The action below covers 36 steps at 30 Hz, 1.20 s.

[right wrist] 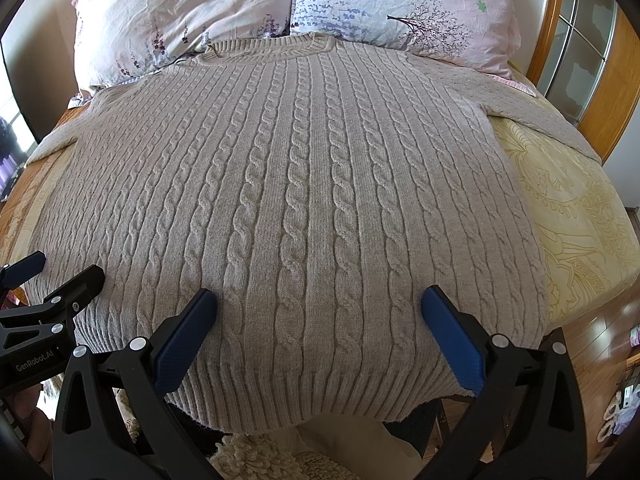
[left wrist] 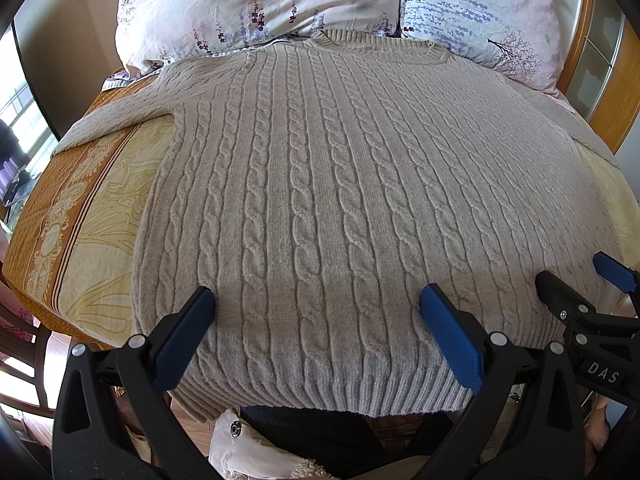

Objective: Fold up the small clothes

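Observation:
A beige cable-knit sweater [left wrist: 320, 184] lies flat and spread out on the bed, collar at the far end by the pillows, ribbed hem hanging over the near edge. It also shows in the right wrist view [right wrist: 304, 200]. Its left sleeve [left wrist: 120, 116] and right sleeve [right wrist: 532, 100] stretch out sideways. My left gripper [left wrist: 316, 300] is open above the hem, left of centre. My right gripper [right wrist: 318, 302] is open above the hem, right of centre. Each gripper shows in the other's view: the right one [left wrist: 576, 280] and the left one [right wrist: 60, 268].
Two floral pillows [left wrist: 260, 4] [right wrist: 400, 8] lie at the head of the bed. A yellow and orange patterned bedspread [left wrist: 80, 208] covers the bed [right wrist: 580, 220]. A wooden cabinet with glass panels [right wrist: 580, 40] stands at the right. A person's clothing [left wrist: 320, 448] is below the hem.

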Available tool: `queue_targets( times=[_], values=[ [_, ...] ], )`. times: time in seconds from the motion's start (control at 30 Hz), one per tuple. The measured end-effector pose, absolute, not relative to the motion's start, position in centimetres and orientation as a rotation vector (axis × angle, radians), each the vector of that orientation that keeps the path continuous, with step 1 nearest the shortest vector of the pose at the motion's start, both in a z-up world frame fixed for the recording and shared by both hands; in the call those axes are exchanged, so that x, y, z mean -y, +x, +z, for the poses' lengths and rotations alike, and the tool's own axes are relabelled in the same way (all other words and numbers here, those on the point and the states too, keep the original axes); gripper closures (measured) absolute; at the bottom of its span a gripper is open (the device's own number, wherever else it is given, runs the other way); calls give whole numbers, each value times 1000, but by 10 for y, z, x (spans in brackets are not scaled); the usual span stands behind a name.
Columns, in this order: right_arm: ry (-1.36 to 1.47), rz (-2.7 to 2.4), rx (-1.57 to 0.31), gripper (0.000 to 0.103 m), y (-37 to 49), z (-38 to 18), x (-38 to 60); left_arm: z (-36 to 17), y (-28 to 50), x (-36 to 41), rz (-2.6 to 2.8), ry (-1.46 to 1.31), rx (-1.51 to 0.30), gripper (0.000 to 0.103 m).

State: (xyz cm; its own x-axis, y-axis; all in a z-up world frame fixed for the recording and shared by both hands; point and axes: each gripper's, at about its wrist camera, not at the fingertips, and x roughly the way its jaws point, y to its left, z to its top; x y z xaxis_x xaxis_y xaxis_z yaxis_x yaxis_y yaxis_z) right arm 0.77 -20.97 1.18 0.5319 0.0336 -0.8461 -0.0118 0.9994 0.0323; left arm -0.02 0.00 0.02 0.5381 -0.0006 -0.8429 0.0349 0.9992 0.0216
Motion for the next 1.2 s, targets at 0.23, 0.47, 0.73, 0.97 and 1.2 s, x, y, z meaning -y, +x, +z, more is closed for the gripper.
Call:
queue_targets(
  times=[0.23, 0.47, 0.73, 0.97, 1.2],
  values=[
    [24, 27, -1009, 1, 8, 12, 209, 0, 0, 0, -21, 38, -1002, 2],
    [24, 26, -1009, 1, 7, 12, 209, 0, 0, 0, -21, 38, -1002, 2],
    [24, 26, -1008, 1, 7, 11, 209, 0, -1, -1, -22, 40, -1007, 2],
    [22, 29, -1006, 1, 8, 11, 208, 1, 1, 0, -28, 43, -1006, 2],
    [10, 38, -996, 1, 9, 6, 202, 2, 4, 3, -37, 63, -1009, 2]
  ],
)
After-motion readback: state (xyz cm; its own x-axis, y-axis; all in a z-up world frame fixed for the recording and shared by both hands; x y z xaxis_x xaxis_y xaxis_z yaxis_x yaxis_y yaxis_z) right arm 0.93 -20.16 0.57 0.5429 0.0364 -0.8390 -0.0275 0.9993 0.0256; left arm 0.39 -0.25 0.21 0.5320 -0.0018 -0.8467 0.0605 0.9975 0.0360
